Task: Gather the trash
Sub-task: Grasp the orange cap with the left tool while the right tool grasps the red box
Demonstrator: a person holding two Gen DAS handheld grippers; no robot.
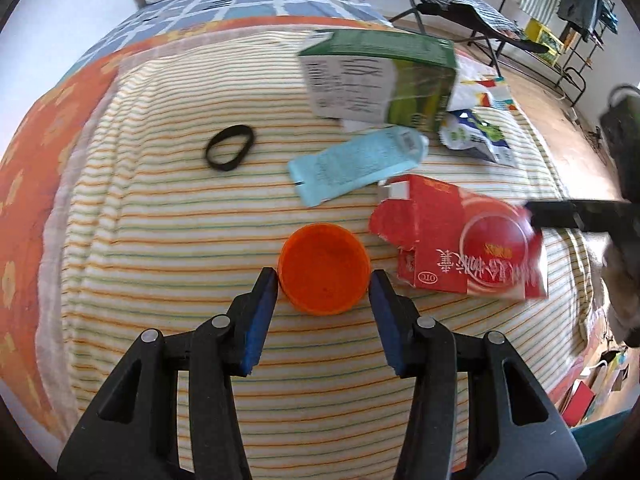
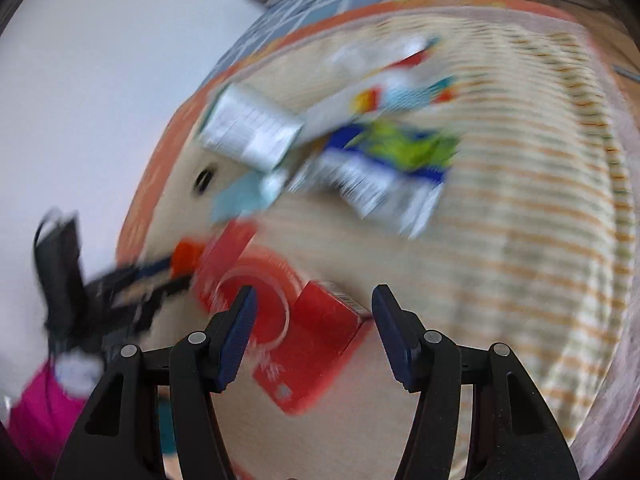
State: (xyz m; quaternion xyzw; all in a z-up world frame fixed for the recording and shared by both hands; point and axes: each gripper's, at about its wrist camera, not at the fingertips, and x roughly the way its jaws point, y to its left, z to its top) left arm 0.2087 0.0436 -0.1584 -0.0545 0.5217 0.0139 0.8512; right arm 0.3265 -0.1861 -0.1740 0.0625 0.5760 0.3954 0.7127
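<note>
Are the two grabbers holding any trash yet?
Not yet. The left tool straddles the round orange plastic lid, pads not pressing. The right tool is open over the red cardboard box.

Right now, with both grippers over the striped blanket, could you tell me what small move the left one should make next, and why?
Probably close the left gripper on the orange cap: the cap already sits between its open blue pads, with a slight gap showing on the right.

Matt orange plastic lid [image 1: 324, 269], glossy red cardboard box [image 1: 460, 248], soft striped cloth blanket [image 1: 160, 240]
</note>
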